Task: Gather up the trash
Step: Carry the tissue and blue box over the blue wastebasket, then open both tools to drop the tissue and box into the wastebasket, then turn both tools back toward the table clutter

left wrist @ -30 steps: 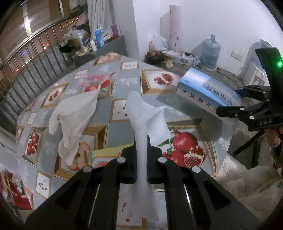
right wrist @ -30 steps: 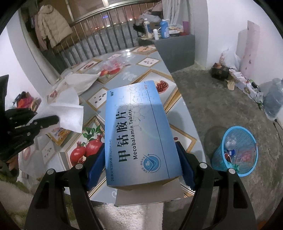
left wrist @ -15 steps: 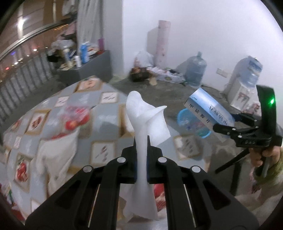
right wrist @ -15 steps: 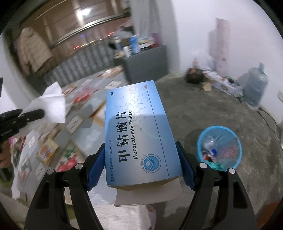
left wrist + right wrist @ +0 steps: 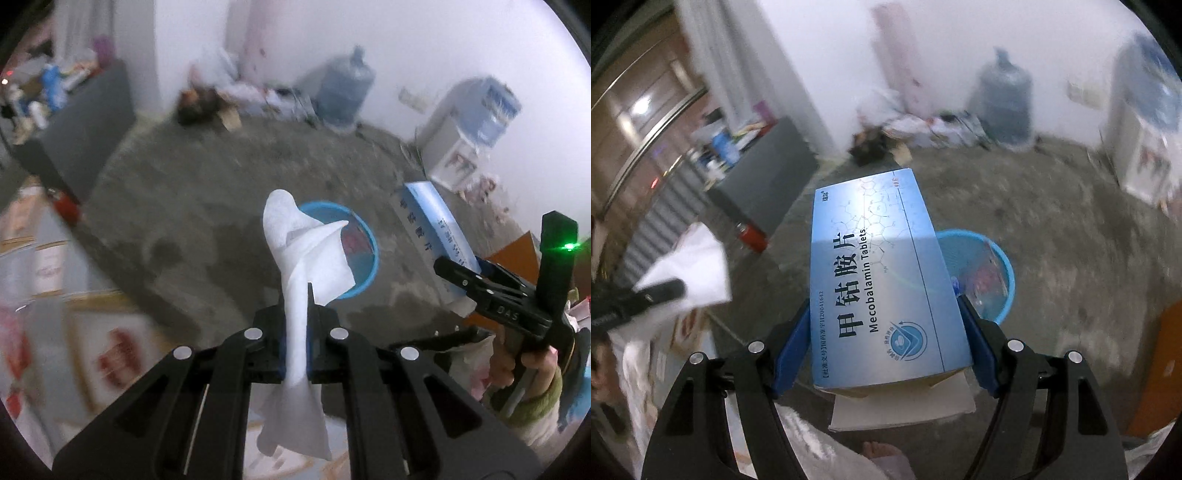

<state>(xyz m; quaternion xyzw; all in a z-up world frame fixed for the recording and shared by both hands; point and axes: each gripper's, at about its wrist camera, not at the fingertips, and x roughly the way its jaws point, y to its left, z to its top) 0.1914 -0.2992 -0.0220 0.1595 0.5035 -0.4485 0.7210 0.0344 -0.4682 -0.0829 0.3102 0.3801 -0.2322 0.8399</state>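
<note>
The left gripper (image 5: 296, 332) pinches a white tissue (image 5: 301, 258); the right gripper (image 5: 886, 332) clamps a Mecobalamin tablet box (image 5: 879, 288). The blue mesh bin (image 5: 997, 266) stands on the floor just beyond. Best bring each piece squarely over the rim before letting go.

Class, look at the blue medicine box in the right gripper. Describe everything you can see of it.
The medicine box is a flat blue-to-silver carton, apparently glossy card, printed with Chinese characters, "Mecobalamin Tablets" and a round logo. Its near end flap hangs open, showing plain pale card. The right gripper clamps its long sides between blue pads, its printed face up and long axis pointing away. It hangs in the air, partly covering the blue basket on the floor beyond.
</note>
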